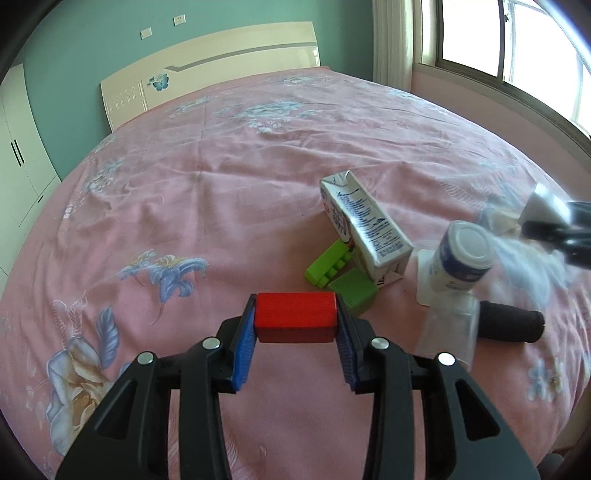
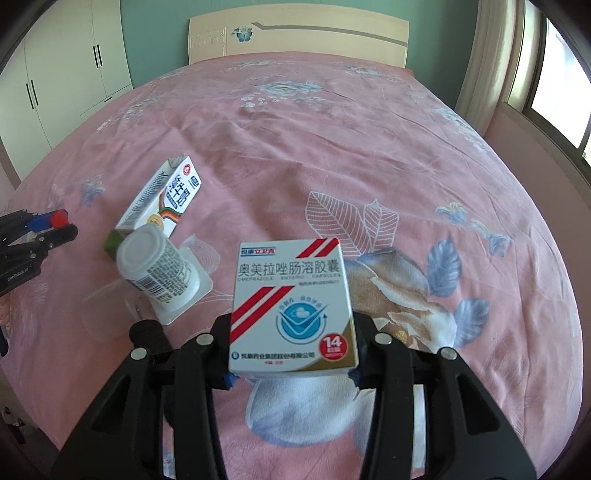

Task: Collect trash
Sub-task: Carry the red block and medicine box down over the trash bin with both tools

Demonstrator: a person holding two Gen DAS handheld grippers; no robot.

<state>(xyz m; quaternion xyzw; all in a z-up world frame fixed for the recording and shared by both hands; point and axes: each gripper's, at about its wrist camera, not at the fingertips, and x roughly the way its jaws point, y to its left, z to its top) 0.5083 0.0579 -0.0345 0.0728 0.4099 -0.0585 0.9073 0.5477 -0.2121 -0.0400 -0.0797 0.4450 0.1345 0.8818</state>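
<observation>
My left gripper (image 1: 295, 319) is shut on a red block (image 1: 295, 314), held above the pink bedspread (image 1: 184, 184). My right gripper (image 2: 291, 347) is shut on a white medicine box (image 2: 291, 302) with red stripes. A white milk carton (image 1: 365, 229) lies tilted on two green blocks (image 1: 332, 264); it also shows in the right wrist view (image 2: 162, 199). A white pill bottle (image 1: 461, 254) lies on a clear blister pack (image 2: 184, 291), seen too in the right wrist view (image 2: 155, 264). A black cylinder (image 1: 509, 326) lies beside it. The left gripper shows at the right view's left edge (image 2: 55, 221).
A cream headboard (image 2: 295, 35) stands at the bed's far end. White wardrobes (image 2: 62, 74) stand to the left and a window (image 1: 517, 48) with a curtain to the right. The bedspread (image 2: 369, 147) stretches wide beyond the objects.
</observation>
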